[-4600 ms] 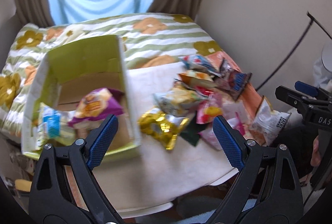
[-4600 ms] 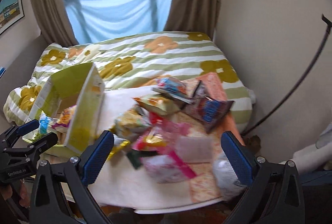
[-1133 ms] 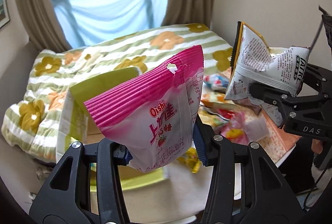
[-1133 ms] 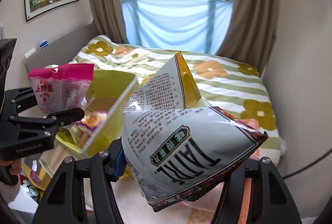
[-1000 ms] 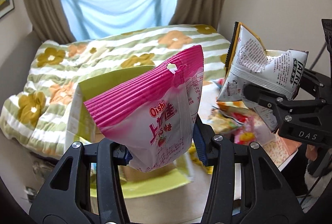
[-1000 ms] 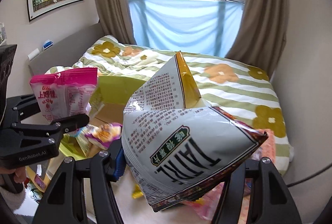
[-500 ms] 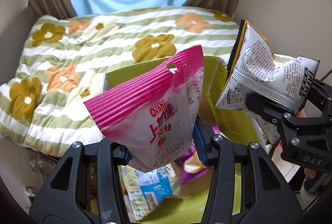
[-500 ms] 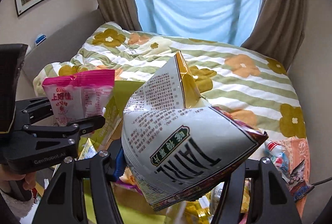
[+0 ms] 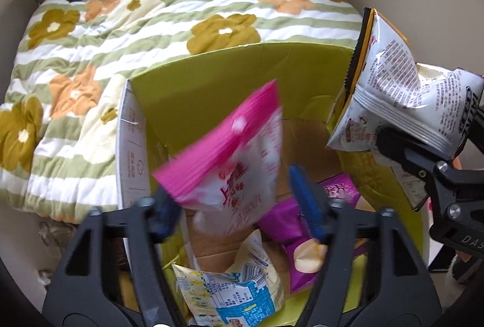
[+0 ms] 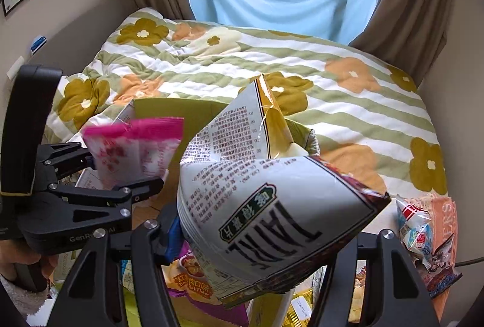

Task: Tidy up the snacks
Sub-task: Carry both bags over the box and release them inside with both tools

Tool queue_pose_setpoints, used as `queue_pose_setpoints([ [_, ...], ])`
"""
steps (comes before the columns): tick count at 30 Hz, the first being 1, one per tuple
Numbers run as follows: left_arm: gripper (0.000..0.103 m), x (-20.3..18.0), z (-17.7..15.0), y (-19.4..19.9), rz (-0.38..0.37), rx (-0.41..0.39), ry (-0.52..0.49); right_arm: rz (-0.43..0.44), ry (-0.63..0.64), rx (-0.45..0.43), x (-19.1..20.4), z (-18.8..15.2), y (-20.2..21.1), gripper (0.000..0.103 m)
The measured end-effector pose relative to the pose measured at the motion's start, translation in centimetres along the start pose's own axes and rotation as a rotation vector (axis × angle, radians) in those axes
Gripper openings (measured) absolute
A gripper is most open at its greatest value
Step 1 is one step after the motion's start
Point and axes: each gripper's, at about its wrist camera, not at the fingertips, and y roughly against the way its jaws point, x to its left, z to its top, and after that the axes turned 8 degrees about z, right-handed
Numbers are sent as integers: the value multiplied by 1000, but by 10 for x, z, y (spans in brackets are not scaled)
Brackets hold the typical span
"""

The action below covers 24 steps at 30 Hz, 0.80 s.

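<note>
Released from opened left tongs (image 9: 239,203), pink bag (image 9: 233,157) drops over green box (image 9: 230,78); right tongs (image 10: 260,239) clamp white bag (image 10: 272,206) before floral bed (image 10: 348,103).

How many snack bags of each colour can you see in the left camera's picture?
pink bag: 1
white bag: 1
purple bag: 1
blue-and-white bag: 1
Total: 4

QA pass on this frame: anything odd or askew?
The pink snack bag is motion-blurred and tilted between the spread fingers of the left gripper, above the green box: apparently mid-drop, not held. The white bag in the right gripper is creased.
</note>
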Motion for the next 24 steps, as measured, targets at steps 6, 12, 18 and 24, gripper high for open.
queue_pose_setpoints([
  [6,102,1,-5,9,44,-18,11,22,-10,23,-8,4,-7,59],
  [12,102,5,-17,22,94,-26,27,54,-10,51,-9,7,-22,59],
  [18,102,5,-25,33,130,-31,32,104,-33,59,-12,10,-32,64],
  [24,102,4,-30,41,141,-37,44,126,-57,-8,-16,12,-22,99],
])
